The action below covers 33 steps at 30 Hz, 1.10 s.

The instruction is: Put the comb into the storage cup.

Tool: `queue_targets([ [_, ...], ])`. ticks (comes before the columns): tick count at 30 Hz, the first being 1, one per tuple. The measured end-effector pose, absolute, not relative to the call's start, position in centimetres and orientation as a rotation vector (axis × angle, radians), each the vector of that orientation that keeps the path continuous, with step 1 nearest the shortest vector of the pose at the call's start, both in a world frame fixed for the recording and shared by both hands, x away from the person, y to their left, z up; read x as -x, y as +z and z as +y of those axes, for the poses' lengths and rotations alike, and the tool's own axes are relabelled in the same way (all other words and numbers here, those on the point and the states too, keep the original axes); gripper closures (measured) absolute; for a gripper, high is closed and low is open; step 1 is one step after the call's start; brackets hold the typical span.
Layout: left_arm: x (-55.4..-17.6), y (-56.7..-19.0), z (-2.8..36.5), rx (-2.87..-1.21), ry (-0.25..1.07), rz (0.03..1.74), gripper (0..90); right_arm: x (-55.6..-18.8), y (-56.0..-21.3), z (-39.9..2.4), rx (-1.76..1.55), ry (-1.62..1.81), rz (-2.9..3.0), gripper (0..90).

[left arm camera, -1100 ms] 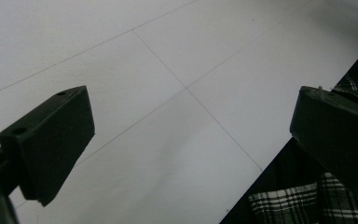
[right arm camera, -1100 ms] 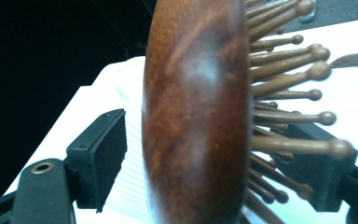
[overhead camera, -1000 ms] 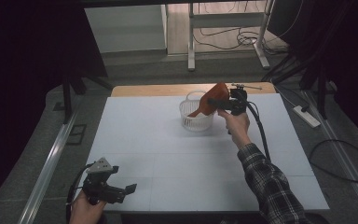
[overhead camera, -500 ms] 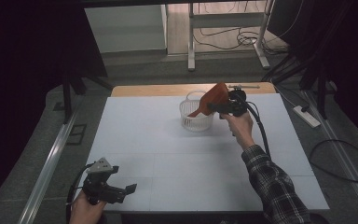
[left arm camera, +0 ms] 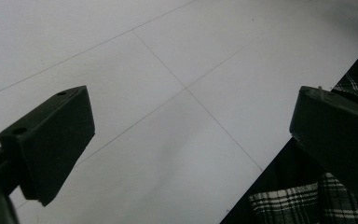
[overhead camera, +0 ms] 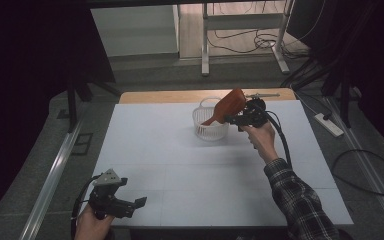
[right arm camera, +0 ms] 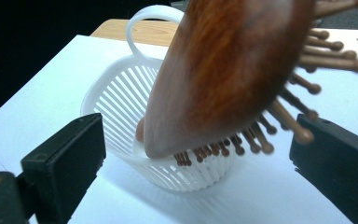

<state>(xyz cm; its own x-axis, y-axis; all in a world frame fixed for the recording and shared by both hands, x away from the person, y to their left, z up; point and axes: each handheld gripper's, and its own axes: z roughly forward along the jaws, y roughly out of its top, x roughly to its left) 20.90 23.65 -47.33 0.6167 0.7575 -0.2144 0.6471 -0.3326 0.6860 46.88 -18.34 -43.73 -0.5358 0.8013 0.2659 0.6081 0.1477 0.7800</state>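
High view: a white slatted basket (overhead camera: pixel 210 124) stands just left of the right gripper (overhead camera: pixel 237 119), with a wooden hairbrush (overhead camera: pixel 227 106) leaning in it, handle end down inside and the broad head jutting above the rim toward the gripper. The right hand (overhead camera: pixel 260 137) holds its gripper about level, forearm stretched forward. The left gripper (overhead camera: pixel 130 206) rests low at the near table (overhead camera: pixel 180 175) edge, jaws spread. Compared with a second ago, the brush leans in the same place and both hands sit much as before. Left gripper view: jaws wide apart over bare tabletop. Right gripper view: jaws wide, having just been opening; the brush head sits between and beyond them, touching neither.
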Motion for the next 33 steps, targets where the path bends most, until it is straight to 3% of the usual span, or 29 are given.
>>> queue_targets([
  [33,-20.9,-47.3,23.7,-2.063,0.183,1.099,0.7,-44.4,-43.8,-19.4,-1.278,1.245,2.312,0.0],
])
